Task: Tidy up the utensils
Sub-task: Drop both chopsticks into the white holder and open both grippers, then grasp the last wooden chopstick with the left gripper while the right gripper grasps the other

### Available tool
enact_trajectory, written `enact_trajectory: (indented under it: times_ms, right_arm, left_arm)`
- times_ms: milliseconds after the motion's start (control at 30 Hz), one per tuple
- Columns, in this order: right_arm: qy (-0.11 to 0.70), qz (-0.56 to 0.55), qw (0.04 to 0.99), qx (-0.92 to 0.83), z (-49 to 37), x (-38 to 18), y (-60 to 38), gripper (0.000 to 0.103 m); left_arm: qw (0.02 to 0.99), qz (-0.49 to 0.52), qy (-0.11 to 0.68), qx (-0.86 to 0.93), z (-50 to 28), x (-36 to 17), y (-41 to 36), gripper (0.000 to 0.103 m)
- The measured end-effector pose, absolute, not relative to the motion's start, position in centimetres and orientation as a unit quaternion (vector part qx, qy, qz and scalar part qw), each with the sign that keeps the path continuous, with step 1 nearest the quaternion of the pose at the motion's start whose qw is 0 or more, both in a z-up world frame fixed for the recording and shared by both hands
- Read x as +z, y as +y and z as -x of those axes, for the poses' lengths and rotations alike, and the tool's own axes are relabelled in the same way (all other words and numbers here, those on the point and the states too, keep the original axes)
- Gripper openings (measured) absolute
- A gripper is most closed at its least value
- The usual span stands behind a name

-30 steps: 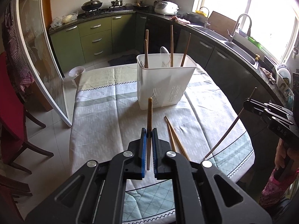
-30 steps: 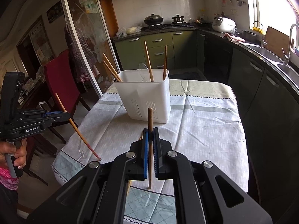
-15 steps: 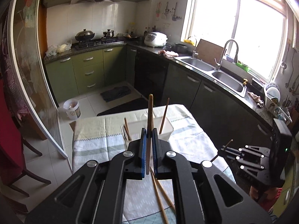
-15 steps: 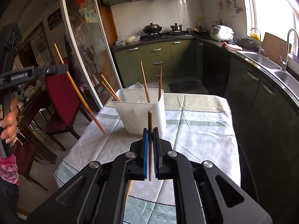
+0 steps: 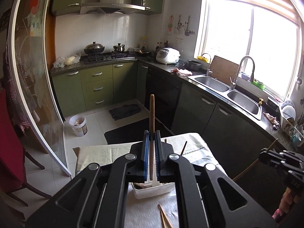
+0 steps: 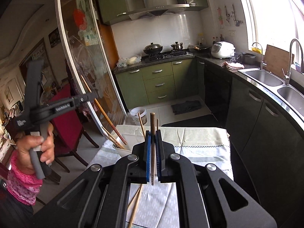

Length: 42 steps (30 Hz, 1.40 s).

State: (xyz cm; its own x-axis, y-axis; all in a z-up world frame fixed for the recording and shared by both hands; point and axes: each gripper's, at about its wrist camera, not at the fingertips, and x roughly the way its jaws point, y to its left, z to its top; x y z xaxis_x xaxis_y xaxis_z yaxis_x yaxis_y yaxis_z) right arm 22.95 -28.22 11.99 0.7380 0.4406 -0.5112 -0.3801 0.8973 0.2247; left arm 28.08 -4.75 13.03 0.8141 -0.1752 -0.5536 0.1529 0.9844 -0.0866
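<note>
Closest to my lenses, both claws are pinched tight on chopsticks. My left gripper (image 5: 150, 142) clamps one chopstick (image 5: 151, 117) between its blue pads, the stick rising straight up past the fingertips. My right gripper (image 6: 152, 142) squeezes a second chopstick (image 6: 152, 133) the same way, upright between its pads.

Just below the left claw sits the white basket (image 5: 153, 190), mostly hidden by the fingers, on the patterned tablecloth (image 5: 98, 154). Two loose chopsticks (image 5: 164, 217) lie on the cloth on the near side of the basket, side by side.

From the right camera, the basket's rim (image 6: 121, 150) shows left of the claw with several chopsticks leaning out of it. The person's left hand (image 6: 36, 148), in a pink sleeve (image 6: 20, 186), grips the left tool's handle, its stick angled down above the basket.

Beyond the table a dark mat (image 5: 124, 111) lies on the tile floor beside a white bucket (image 5: 78, 124). Farther back are green cabinets (image 5: 98, 87), a stove with pots (image 5: 103, 49), a rice cooker (image 5: 168, 55) and a double sink (image 5: 226, 88) under the bright window.
</note>
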Motion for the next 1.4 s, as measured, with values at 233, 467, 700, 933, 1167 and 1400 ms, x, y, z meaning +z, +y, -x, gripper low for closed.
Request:
enact_trajectory:
  times_ms: [233, 467, 700, 933, 1167, 1400]
  right_arm:
    - [0.269, -0.099, 0.929, 0.235, -25.5, 14.7, -29.5, 0.006]
    - [0.238, -0.111, 0.938, 0.226, -28.5, 16.2, -28.8, 0.006]
    - [0.26, -0.112, 0.936, 0.21, -33.1, 13.3, -26.5, 0.006]
    - [0.314, -0.096, 0.922, 0.206, -35.9, 8.0, -23.9, 0.006]
    - [0.357, -0.064, 0.909, 0.205, -36.7, 3.5, -22.0, 0.008]
    - [0.342, -0.069, 0.913, 0.211, -34.9, 3.7, -22.6, 0.013]
  left_arm:
    - [0.933, 0.014, 0.354, -0.065, -31.3, 7.9, -4.5, 0.006]
    - [0.925, 0.004, 0.375, -0.066, -32.0, 5.0, -4.3, 0.011]
    - [0.94, 0.017, 0.332, -0.082, -28.4, 7.4, -3.7, 0.021]
    - [0.939, 0.002, 0.332, -0.093, -24.6, 7.2, -3.1, 0.029]
    - [0.91, 0.01, 0.402, -0.103, -22.8, 2.7, -2.5, 0.029]
    - [0.863, -0.002, 0.495, -0.101, -23.3, -3.9, -3.2, 0.029]
